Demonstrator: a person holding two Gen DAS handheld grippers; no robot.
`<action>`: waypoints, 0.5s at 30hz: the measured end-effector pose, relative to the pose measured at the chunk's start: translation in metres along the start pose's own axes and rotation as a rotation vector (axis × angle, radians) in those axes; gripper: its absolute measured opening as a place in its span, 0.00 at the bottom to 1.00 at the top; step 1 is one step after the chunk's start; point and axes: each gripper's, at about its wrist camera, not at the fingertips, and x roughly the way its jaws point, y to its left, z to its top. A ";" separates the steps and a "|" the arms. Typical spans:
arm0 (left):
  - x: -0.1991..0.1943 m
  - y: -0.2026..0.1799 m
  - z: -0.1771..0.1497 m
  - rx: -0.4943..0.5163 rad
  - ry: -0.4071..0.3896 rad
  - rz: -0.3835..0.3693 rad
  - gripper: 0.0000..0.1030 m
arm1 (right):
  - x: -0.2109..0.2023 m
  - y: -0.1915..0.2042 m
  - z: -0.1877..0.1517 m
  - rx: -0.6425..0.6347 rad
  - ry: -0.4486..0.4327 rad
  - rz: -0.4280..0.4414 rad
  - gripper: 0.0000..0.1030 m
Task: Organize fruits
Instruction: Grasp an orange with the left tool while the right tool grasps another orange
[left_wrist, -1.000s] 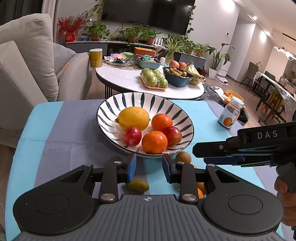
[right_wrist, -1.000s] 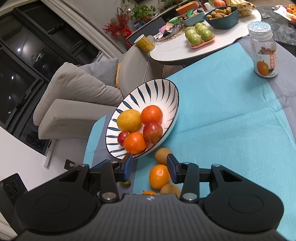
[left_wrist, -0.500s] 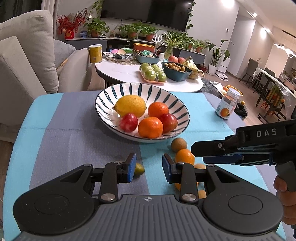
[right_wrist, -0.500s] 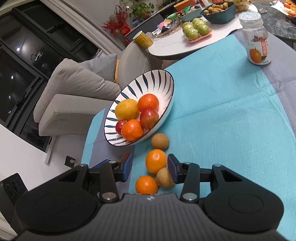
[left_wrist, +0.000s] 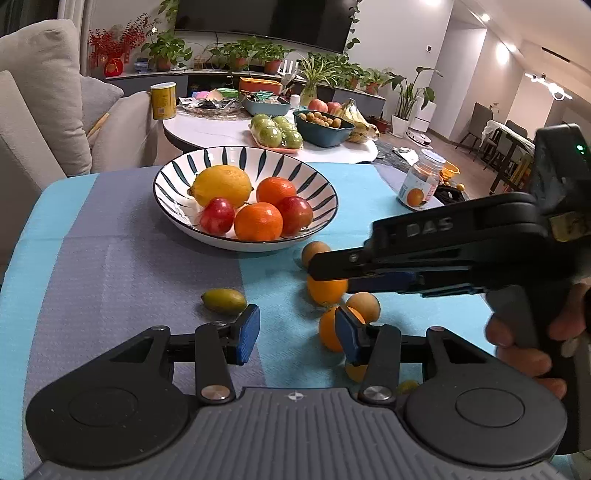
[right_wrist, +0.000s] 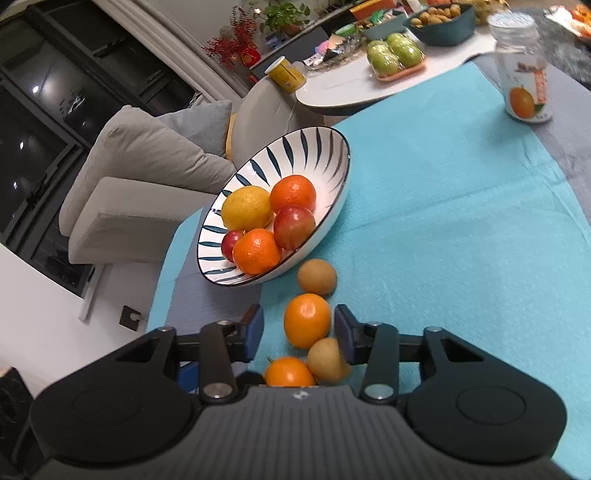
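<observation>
The striped bowl (left_wrist: 236, 157) holds a lemon (left_wrist: 221, 184), two oranges and two red plums. Loose on the cloth in front of it lie a brown kiwi (right_wrist: 317, 277), an orange (right_wrist: 306, 325), a second kiwi (right_wrist: 327, 360), another orange (right_wrist: 288, 371) and a small green fruit (left_wrist: 223, 301). My right gripper (right_wrist: 299, 332) straddles the first orange; its jaws are closing, with gaps still showing beside the pads. My left gripper (left_wrist: 297, 336) hovers nearer the table edge, its jaws opening with nothing between them. The right gripper (left_wrist: 328, 275) reaches in from the right.
An orange-labelled jar (left_wrist: 419, 184) stands at the far right of the blue and grey cloth. Behind it is a white coffee table (left_wrist: 221, 129) with green apples, bowls and a yellow can. A sofa (left_wrist: 37, 92) stands at the left. A hand (left_wrist: 532, 332) holds the right gripper.
The left gripper has drawn back from the bowl and its jaws have widened. The right gripper's jaws have narrowed around the loose orange, and it reaches further left in the left wrist view.
</observation>
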 end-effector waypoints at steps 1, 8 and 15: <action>0.000 -0.001 0.000 0.004 0.002 -0.003 0.41 | 0.001 0.001 0.000 -0.006 -0.001 -0.001 0.35; 0.002 -0.009 -0.002 0.029 0.015 -0.050 0.42 | 0.002 0.003 -0.003 -0.025 -0.008 0.005 0.34; 0.012 -0.024 -0.002 0.053 0.040 -0.099 0.45 | -0.009 -0.006 0.000 0.011 -0.025 0.011 0.34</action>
